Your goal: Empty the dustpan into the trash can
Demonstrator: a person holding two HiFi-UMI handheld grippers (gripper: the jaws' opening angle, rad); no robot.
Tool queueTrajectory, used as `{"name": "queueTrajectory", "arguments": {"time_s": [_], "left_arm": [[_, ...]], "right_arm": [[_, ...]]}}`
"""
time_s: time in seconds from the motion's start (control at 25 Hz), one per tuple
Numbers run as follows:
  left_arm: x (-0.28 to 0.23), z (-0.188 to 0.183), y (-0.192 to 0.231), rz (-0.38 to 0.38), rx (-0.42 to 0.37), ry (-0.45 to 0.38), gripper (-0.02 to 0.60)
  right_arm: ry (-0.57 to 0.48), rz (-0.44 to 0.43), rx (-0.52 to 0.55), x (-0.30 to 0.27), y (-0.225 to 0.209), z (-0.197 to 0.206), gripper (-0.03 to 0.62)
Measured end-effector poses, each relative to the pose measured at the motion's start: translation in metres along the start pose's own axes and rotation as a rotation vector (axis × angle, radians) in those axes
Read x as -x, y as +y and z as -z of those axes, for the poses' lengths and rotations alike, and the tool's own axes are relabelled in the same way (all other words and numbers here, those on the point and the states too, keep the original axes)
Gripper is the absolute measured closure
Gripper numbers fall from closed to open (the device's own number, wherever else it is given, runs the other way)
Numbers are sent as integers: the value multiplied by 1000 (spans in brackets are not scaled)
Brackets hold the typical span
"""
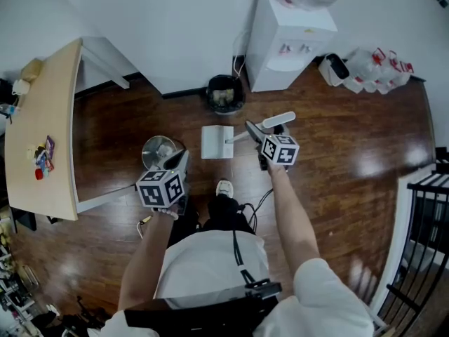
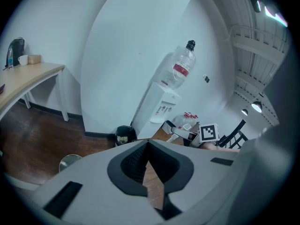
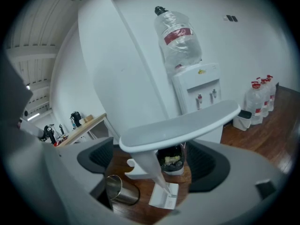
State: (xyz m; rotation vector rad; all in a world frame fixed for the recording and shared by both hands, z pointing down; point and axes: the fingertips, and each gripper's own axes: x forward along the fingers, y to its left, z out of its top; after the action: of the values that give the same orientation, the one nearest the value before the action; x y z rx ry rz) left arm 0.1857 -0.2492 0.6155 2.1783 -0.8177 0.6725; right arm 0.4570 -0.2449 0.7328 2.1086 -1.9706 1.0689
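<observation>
A white dustpan [image 1: 216, 141] stands on the wooden floor, its long handle [image 1: 278, 120] slanting up to the right. My right gripper [image 1: 261, 135] is open. In the right gripper view the handle's flat top [image 3: 178, 125] lies across between the wide jaws of the right gripper [image 3: 157, 158], and the pads are not pressing on it. The black trash can [image 1: 226, 93] sits just beyond the pan against the wall, with scraps inside. My left gripper [image 1: 177, 163] hovers at the left, and in the left gripper view the left gripper [image 2: 149, 143] is shut on nothing.
A shiny steel bin [image 1: 160, 151] stands left of the dustpan, under my left gripper. A white water dispenser [image 1: 287, 41] is right of the trash can, with spare bottles [image 1: 375, 69] further right. A wooden desk [image 1: 42, 132] runs along the left.
</observation>
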Motion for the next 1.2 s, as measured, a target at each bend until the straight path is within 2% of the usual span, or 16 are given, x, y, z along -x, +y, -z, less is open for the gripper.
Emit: {"name": "queueTrajectory", "arguments": {"time_s": [0.08, 0.28, 0.44, 0.48, 0.52, 0.64, 0.72, 0.92, 0.96, 1.2], "left_arm": [[6, 3, 3, -7, 8, -5, 586], [21, 9, 10, -6, 20, -36, 586], [46, 21, 13, 11, 11, -71, 586], [54, 25, 14, 16, 8, -82, 586], [64, 30, 16, 20, 6, -93, 586], [99, 45, 24, 26, 11, -132, 586], [124, 57, 30, 31, 20, -159, 586], [195, 82, 38, 50, 20, -250, 586], [209, 88, 39, 55, 14, -266, 586], [278, 116, 39, 99, -29, -325, 586]], "right_arm": [[2, 21, -13, 5, 0, 2, 63], [-24, 84, -67, 39, 2, 12, 60], [-16, 68, -55, 75, 33, 35, 62], [-19, 48, -52, 83, 47, 41, 82], [-26, 24, -50, 90, 62, 46, 149], [-61, -36, -49, 110, 113, 54, 219], [-73, -59, -20, 125, 147, 60, 299], [-71, -100, 85, 167, 239, 80, 567], [-70, -112, 86, 176, 257, 86, 592], [-97, -178, 116, 238, 355, 108, 592]]}}
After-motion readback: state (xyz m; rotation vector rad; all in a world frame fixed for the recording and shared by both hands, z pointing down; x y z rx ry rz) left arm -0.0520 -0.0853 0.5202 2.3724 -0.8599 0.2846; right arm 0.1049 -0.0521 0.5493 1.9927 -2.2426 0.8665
